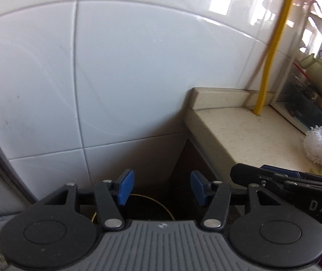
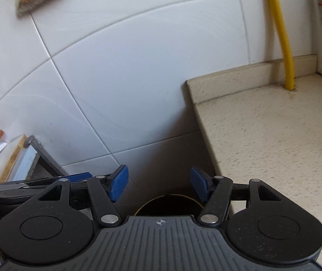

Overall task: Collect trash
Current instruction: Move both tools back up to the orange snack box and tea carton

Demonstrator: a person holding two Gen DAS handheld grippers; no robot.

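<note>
dark round bin with a thin gold rim (image 2: 170, 205) sits low in the gap beside the speckled beige stone counter (image 2: 274, 135), mostly hidden behind both tools; contents too dark to tell. left gripper (image 1: 162, 188) and right gripper (image 2: 158, 184): blue pads apart, holding nothing. one white mesh scrubber (image 1: 316, 145) on the counter, cut off. one yellow pipe (image 2: 283, 33) against white wall tiles (image 2: 115, 79).
</note>
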